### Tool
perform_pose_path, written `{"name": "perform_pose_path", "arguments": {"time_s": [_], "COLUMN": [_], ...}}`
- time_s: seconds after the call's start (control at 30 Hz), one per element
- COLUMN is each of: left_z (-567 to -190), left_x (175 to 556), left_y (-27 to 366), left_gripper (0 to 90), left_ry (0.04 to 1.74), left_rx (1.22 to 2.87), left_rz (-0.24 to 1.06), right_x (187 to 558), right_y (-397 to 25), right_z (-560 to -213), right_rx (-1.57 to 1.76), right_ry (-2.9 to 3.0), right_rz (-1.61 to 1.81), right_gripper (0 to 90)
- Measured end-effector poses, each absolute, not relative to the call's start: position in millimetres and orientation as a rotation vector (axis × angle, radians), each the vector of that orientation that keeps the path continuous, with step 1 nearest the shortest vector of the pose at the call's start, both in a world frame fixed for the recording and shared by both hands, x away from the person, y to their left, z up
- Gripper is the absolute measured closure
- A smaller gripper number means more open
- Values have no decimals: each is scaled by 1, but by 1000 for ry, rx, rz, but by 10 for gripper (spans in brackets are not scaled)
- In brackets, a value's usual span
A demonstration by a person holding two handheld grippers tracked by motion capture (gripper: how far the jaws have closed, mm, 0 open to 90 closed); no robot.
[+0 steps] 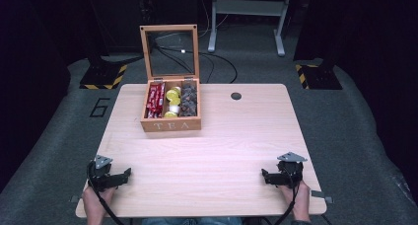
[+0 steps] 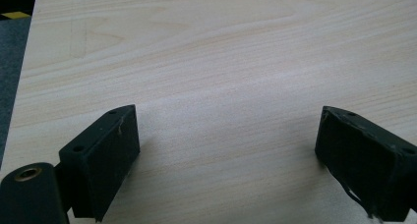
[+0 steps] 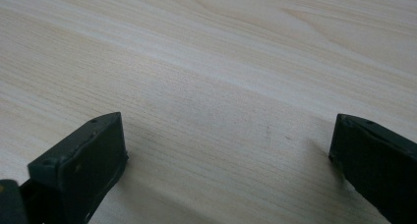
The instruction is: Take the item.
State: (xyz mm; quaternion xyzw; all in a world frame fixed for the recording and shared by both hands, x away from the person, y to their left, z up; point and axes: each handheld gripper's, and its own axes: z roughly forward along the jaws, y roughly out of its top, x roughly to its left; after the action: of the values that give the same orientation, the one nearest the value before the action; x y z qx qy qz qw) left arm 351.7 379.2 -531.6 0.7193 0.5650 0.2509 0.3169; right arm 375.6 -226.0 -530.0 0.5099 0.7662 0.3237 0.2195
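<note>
A wooden box marked TEA [image 1: 170, 107] stands at the back left of the table with its glass lid up. Inside are red packets [image 1: 156, 99], yellow-topped cups [image 1: 172, 100] and dark wrapped pieces [image 1: 189, 99], each in its own compartment. My left gripper [image 1: 122, 175] rests near the front left corner, held by a hand, pointing right. Its jaws stand wide apart over bare wood [image 2: 226, 135]. My right gripper [image 1: 266, 177] rests near the front right corner, pointing left, also open with nothing between its jaws [image 3: 226, 150].
The light wooden table [image 1: 207, 146] has a round cable hole [image 1: 236, 95] at the back right. Beyond the table lie cables on grey floor, hazard-striped stand bases [image 1: 103, 77] and a grey frame leg [image 1: 213, 32].
</note>
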Motion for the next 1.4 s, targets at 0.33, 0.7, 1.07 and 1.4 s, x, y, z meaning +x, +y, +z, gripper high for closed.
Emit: {"name": "perform_pose_path", "arguments": {"time_s": [0.33,0.7,1.07,1.4], "left_z": [-531,-531,-518,-495], "left_x": [352,352,361,373], "left_y": [380,379,376,367], "left_gripper": [93,95,77,84], "left_ry": [1486,1501,1464,1400], "left_rx": [1897,1885,1909,1906], "left_rz": [650,655,583,590], "right_x": [376,377,377,377], "right_y": [-224,-224,-224,-224], "right_z": [-530,-530,-530,-530], "right_rx": [1415,1418,1418,1419], "right_ry": [2113,2120,2119,2118], "right_rz": [895,897,897,897], "right_gripper": [0,0,0,0]}}
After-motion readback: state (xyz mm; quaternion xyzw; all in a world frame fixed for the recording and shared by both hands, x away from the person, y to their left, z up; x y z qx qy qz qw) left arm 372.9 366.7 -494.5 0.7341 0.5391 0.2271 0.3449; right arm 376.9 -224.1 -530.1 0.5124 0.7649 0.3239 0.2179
